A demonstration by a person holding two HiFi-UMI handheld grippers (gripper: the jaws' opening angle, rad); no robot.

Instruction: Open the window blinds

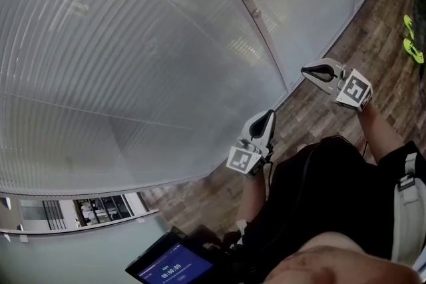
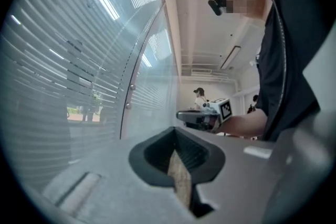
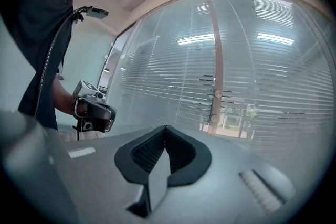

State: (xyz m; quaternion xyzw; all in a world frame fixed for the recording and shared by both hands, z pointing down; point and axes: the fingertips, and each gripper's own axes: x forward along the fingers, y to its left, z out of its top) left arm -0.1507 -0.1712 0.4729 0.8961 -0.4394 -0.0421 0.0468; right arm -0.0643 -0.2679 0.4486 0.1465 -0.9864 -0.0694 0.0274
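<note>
Stands facing a glass wall over a brown wood-pattern floor (image 1: 319, 123), both bare forearms reaching forward from a black-shirted torso. Grips a grey two-jaw tool with a square-marker cube in each hand.

Holds the left tool (image 1: 269, 116) close in front of the body, pointing level towards the glass. Holds the right tool (image 1: 307, 70) further out and off to the right, also level, tip near the foot of the wall. Presses the jaws of both tools together, dark pads meeting on a single seam in each gripper view, with nothing between them.

Looks onto the white horizontal-slat window blinds (image 1: 100, 76), hung behind the glass and filling the wall left of a slim upright frame post with round knobs (image 1: 256, 13). Finds the slats lying nearly flat shut, with only thin gaps of outdoor light in the gripper views. Touches the window blinds with neither tool: left tool well apart from them, right tool nearer the post but still clear of the glass.
</note>
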